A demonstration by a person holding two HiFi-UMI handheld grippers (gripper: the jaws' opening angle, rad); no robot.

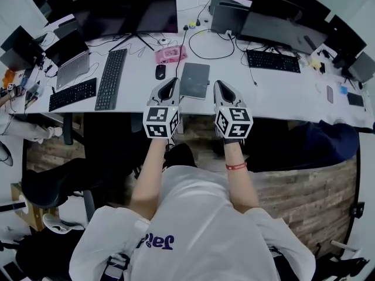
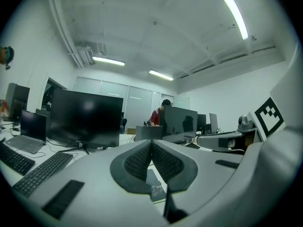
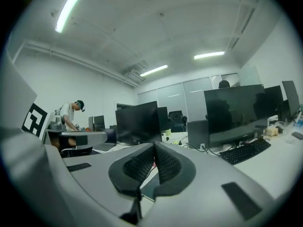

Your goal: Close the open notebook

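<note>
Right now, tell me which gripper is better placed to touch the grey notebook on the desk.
Left, narrowly: the left gripper tip lies closer beside the notebook edge than the right gripper does. Both are shut and empty, flanking it. The notebook's cover already looks flat, closed.

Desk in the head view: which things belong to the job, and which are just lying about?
Job: grey notebook; left gripper and right gripper, fingers shut, holding nothing.

Lying about: black mouse; pink item; keyboard left of the mouse; laptop; big monitor.
</note>
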